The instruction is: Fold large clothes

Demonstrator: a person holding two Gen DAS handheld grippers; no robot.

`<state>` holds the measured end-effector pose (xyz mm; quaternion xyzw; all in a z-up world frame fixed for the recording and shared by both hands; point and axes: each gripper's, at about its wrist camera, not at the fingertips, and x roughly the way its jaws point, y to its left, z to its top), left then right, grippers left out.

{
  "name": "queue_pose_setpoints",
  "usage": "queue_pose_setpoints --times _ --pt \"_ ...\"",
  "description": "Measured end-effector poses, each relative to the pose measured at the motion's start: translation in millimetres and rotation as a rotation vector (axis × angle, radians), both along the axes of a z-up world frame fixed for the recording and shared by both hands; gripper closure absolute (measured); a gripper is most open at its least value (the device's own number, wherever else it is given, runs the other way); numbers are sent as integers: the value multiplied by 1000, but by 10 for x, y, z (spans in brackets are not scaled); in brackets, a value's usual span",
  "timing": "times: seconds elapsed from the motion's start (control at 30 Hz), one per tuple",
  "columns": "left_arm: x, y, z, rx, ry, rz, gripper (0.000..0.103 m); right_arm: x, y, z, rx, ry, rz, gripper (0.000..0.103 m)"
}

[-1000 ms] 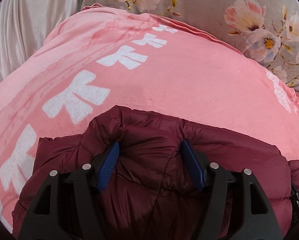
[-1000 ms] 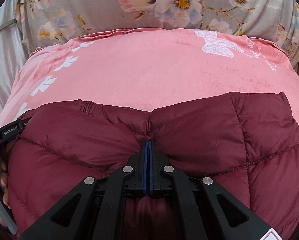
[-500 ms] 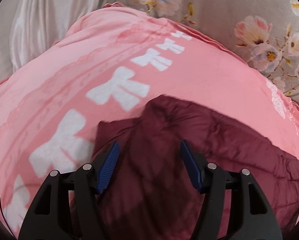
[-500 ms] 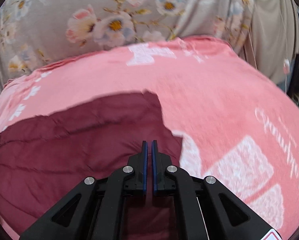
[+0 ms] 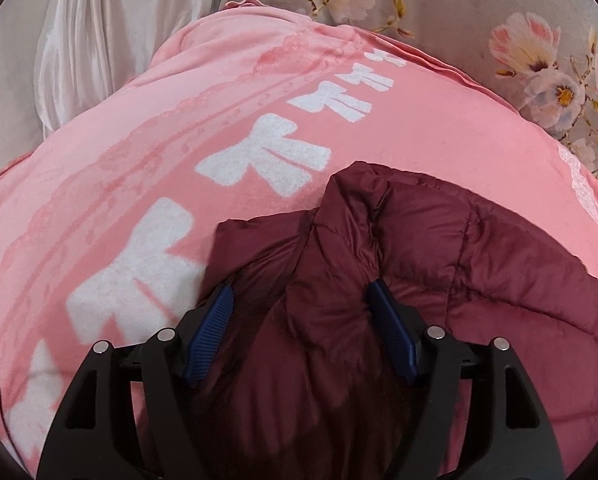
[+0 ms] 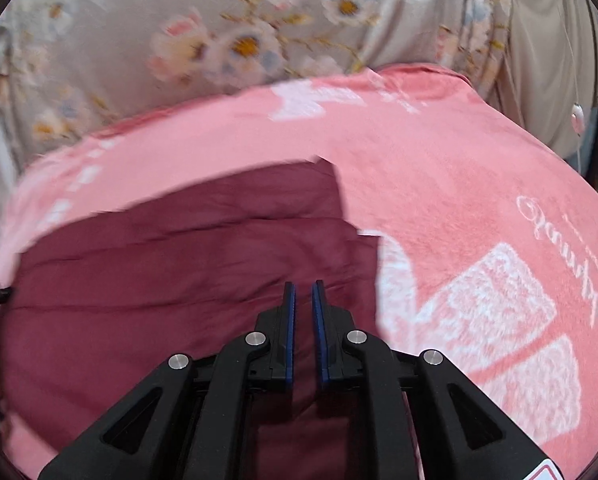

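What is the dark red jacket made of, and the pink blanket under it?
The dark red jacket looks like thin, slightly shiny nylon or polyester with soft filling: it has stitched, puffy sections. The pink blanket looks like fuzzy fleece or plush, matte with a soft nap and white printed bows.

Two close downward wrist views, sharing the maroon jacket (image 5: 379, 280).

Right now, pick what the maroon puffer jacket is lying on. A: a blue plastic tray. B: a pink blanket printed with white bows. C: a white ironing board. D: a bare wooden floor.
B: the maroon puffer jacket rests on the pink blanket, whose white bows run along its left side in the left wrist view.
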<state>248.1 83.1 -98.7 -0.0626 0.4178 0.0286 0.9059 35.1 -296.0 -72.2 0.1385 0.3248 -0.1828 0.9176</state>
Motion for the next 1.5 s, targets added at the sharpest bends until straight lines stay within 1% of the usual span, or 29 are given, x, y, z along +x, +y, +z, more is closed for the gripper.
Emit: queue_pose_setpoints --times 0.07,0.1,0.13,0.2,0.27,0.3,0.37,0.43,0.5,0.53,0.6,0.73,0.8,0.9,0.97,1.0,1.03,1.07,1.2,1.3,1.37,1.43,1.5 --pt "-228 124 172 -61 -26 -21 36 -148 337 125 -2 -33 88 91" --pt "-335 174 238 -77 -31 -26 36 -208 587 166 -17 -44 145 91" --pt "-465 244 302 -90 -32 -31 35 -224 707 171 -19 -48 174 91" --pt "-618 358 335 -120 -22 -29 32 -241 1056 160 7 -50 261 92" --pt "-737 513 292 -177 6 -18 30 -232 1305 136 8 -45 311 92" --pt "-764 587 254 -219 22 -24 30 -223 1415 123 1 -41 328 92" --pt "-830 726 134 -285 56 -2 30 -187 1595 83 1 -29 353 92" --pt "-872 823 1 -320 86 18 30 -165 1708 20 7 -13 365 92" --pt "-892 860 -103 -362 110 10 29 -140 1791 -48 15 7 373 92" --pt "-913 859 -124 -371 103 4 27 -113 1814 -76 8 14 371 92" --pt "-924 822 -122 -359 97 -11 25 -90 1849 -136 -10 29 373 92" --pt "-887 740 -131 -395 104 -55 25 -79 1915 -256 -42 44 364 92" --pt "-867 711 -128 -411 109 -69 32 -76 1925 -297 -60 49 363 91" --pt "-846 689 -100 -448 124 -88 50 -76 1931 -344 -93 54 370 91" --pt "-848 680 -56 -474 126 -107 76 -84 1947 -375 -107 51 370 91" --pt "-859 666 -5 -482 120 -117 79 -86 1951 -383 -115 49 371 91" --pt "-892 641 87 -488 105 -136 85 -92 1961 -394 -124 48 370 91" --pt "-918 617 167 -486 92 -150 88 -98 1969 -401 -136 45 370 91" --pt "-1065 460 612 -502 15 -234 93 -146 1971 -406 -148 24 362 92" --pt "-1223 243 999 -498 -54 -331 94 -240 1923 -392 -135 -14 352 92" --pt "-1346 35 1213 -481 -88 -402 94 -307 1922 -387 -136 -29 355 92" --pt "-1459 -248 1381 -441 -115 -478 94 -342 1926 -383 -139 -33 363 92" --pt "-1524 -475 1464 -421 -127 -526 94 -379 1905 -369 -125 -45 372 92"
